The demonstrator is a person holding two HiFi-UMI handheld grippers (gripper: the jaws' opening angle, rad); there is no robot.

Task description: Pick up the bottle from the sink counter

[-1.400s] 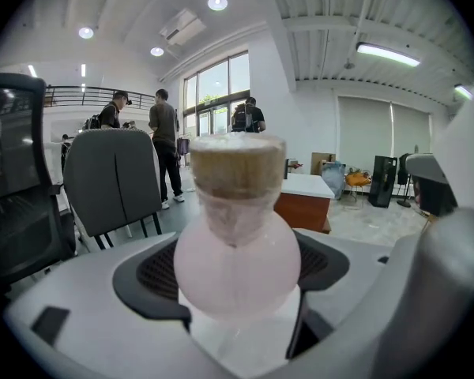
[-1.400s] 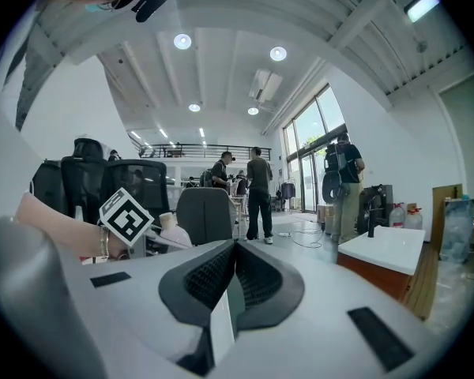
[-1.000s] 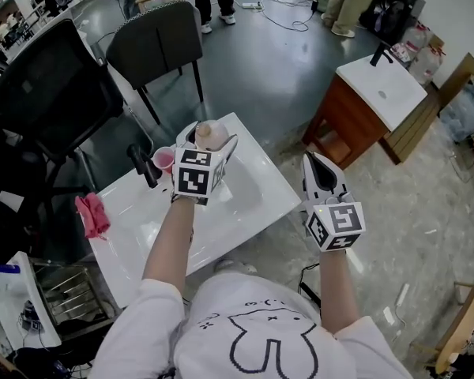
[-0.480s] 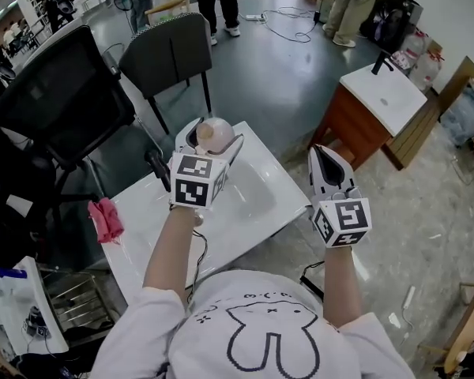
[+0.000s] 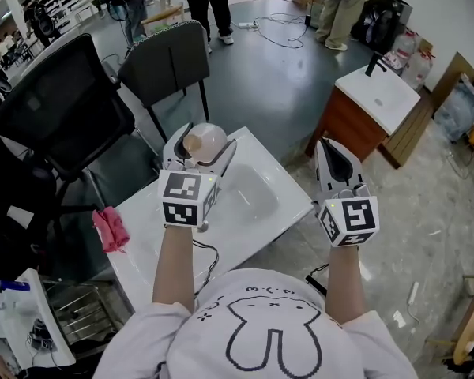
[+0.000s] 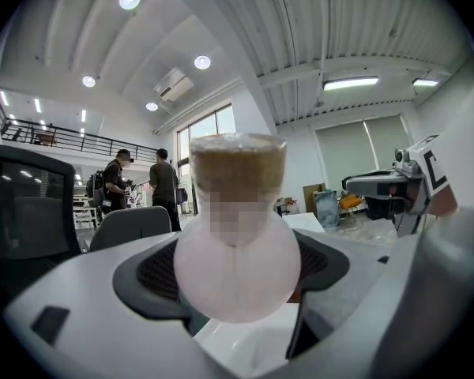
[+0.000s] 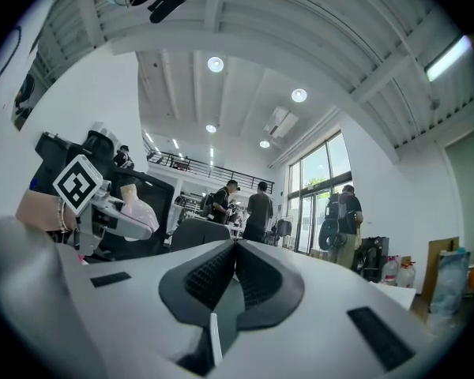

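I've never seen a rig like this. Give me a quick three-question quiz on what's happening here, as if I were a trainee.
1. Multiple choice: what is between the jaws of the left gripper?
A. a sponge
B. the bottle
C. nothing

2. True or false: the right gripper has its jaws together with nothing between them.

3. Fill in the blank: in the head view, the pink thing lying on the left end of the sink counter is a ____.

Key: 1 B; 2 true; 3 cloth.
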